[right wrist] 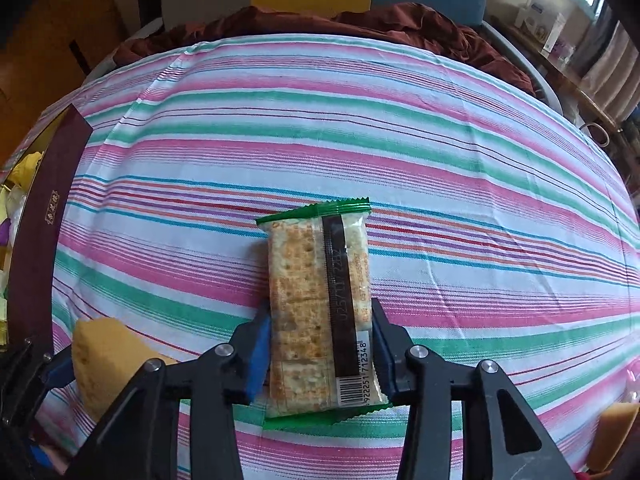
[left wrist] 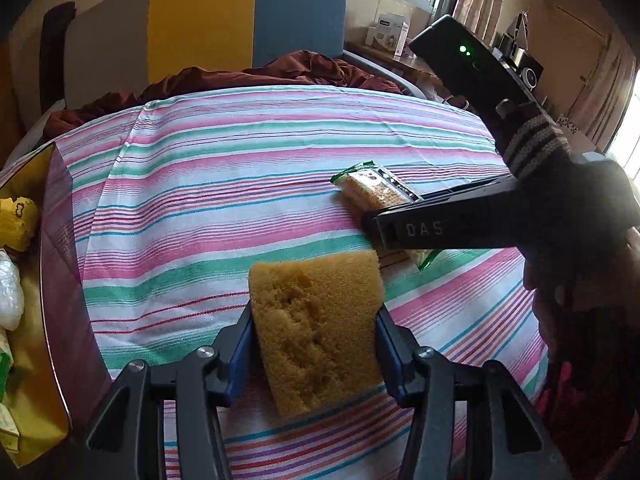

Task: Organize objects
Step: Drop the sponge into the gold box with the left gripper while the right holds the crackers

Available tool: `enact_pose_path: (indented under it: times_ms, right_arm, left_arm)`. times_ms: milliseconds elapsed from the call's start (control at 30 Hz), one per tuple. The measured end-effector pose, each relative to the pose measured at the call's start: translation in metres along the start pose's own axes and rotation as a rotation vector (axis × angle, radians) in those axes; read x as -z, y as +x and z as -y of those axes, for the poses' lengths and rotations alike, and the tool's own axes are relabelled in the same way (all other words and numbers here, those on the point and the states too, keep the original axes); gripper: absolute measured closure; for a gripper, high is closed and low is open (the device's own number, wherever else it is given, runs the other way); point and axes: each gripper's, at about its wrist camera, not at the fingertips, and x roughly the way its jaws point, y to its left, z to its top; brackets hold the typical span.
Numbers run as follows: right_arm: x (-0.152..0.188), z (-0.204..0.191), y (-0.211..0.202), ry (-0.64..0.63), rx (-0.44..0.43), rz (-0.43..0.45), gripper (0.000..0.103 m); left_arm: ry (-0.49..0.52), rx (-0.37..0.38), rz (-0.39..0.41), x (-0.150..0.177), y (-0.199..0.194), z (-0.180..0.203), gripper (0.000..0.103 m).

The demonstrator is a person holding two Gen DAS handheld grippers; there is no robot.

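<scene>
Right gripper (right wrist: pixel 320 344) clamps the cracker packet (right wrist: pixel 320 308) across its width, long axis pointing forward; box (right wrist: pixel 44 216) lies far left, nearer the left gripper (left wrist: pixel 316 336), closed on the sponge (left wrist: pixel 320 328).

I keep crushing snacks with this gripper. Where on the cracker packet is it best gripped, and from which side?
Grip the cracker packet across its narrow width, on the two long edges near the barcode end, coming steeply from above. It lies flat on the striped cloth, so only those edges offer opposing faces. The right gripper is already set this way; a light squeeze should spare the crackers.
</scene>
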Motion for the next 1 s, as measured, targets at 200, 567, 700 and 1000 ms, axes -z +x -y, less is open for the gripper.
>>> enact_pose_path:
  times_ms: [200,567,700,1000]
  right_arm:
    - [0.002,0.002,-0.002,-0.029,0.011,0.021,0.057]
    - [0.005,0.000,-0.002,-0.060,0.029,0.043,0.057]
    - [-0.006,-0.013,0.003,-0.071,0.039,0.050,0.057]
    - [0.001,-0.023,-0.002,-0.094,0.064,0.063,0.058]
  left_arm:
    - [-0.003,-0.042,0.041,0.001,-0.024,0.001,0.050]
    - [-0.019,-0.094,0.154,-0.014,-0.085,-0.005,0.050]
    - [-0.049,-0.106,0.170,-0.010,-0.099,-0.019,0.050]
    - [-0.216,-0.104,0.202,0.005,-0.137,-0.085,0.050]
